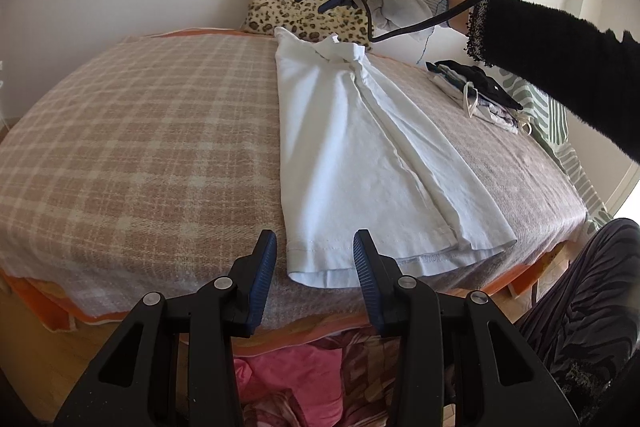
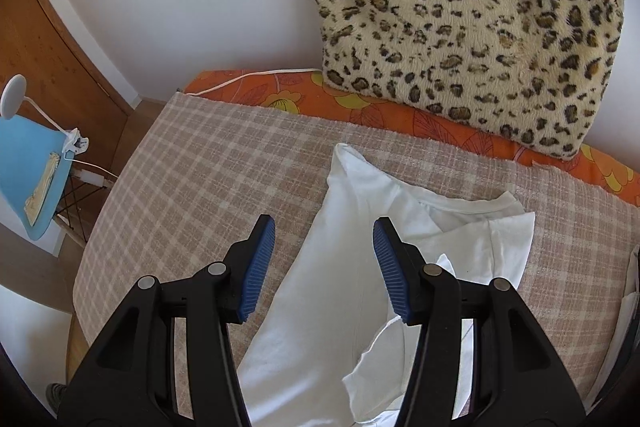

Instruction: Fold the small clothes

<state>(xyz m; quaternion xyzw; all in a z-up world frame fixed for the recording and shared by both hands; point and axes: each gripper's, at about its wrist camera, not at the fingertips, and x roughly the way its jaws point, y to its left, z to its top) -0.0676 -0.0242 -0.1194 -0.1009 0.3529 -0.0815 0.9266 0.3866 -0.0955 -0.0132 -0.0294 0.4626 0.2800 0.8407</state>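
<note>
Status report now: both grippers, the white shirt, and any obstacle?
Left gripper open, at shirt hem. Right gripper open, empty, above collar end. White shirt flat on plaid blanket, sides folded in. Nothing in the way.

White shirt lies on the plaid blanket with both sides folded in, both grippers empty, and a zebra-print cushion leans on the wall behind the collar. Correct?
Not quite: the cushion is leopard-print, as the right wrist view shows. The shirt, blanket and empty grippers are as stated.
</note>
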